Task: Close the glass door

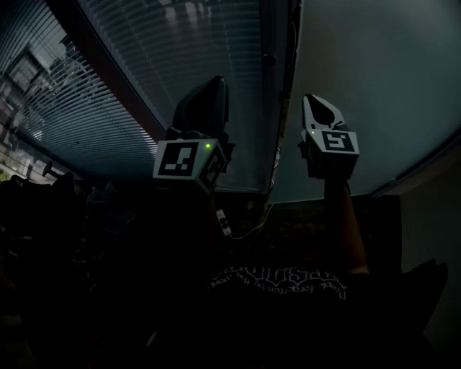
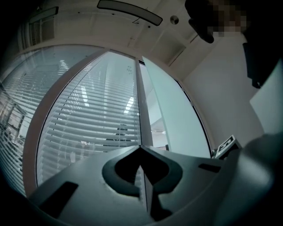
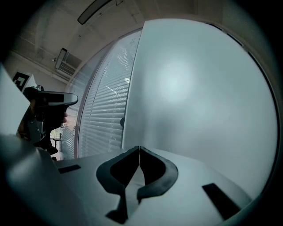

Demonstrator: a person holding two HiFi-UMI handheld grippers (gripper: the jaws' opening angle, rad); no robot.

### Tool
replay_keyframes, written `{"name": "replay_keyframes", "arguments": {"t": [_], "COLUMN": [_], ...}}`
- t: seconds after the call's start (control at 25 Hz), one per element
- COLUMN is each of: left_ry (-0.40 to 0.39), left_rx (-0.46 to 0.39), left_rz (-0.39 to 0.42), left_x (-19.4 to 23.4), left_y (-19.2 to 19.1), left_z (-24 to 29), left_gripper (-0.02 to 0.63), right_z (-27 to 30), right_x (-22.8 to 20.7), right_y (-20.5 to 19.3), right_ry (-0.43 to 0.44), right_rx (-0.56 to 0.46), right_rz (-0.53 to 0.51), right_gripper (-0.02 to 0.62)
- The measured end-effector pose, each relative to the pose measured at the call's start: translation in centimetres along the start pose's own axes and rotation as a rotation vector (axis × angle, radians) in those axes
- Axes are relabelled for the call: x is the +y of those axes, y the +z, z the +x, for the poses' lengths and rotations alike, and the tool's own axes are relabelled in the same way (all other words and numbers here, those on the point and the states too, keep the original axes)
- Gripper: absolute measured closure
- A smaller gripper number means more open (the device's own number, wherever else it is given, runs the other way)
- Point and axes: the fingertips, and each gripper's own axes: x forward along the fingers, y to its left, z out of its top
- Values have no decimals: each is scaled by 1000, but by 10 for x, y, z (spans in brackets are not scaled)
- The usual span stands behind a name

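Note:
The glass door is a frosted pane [image 1: 374,86] whose dark edge [image 1: 287,86] stands beside a glazed wall with slatted blinds [image 1: 180,50]. It fills most of the right gripper view [image 3: 194,88]. My right gripper [image 1: 317,107] is raised in front of it, shut and empty [image 3: 139,148]; I cannot tell whether its tips touch the pane. Left of the door's edge my left gripper [image 1: 215,86] is raised before the blinds, also shut with nothing in it [image 2: 140,147]. In the left gripper view a narrow gap [image 2: 155,119] shows between the frame post [image 2: 142,110] and the frosted pane [image 2: 177,119].
The head view is very dark; a cable [image 1: 248,227] hangs below the grippers. A ceiling lamp [image 2: 130,11] and a white wall [image 2: 230,97] lie to the right of the door. Behind the blinds [image 3: 106,114] the room beyond is faintly visible.

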Motion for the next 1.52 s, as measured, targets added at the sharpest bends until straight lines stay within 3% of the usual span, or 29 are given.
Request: {"name": "replay_keyframes", "arguments": {"t": [1.52], "left_ry": [57], "left_rx": [19], "left_rz": [4], "left_x": [32], "left_y": [-21], "left_z": [35], "left_gripper": [611], "right_z": [66], "right_x": [-24], "right_y": [-3], "right_ry": [-23], "right_rx": [6], "right_rz": [17], "right_gripper": [592]}}
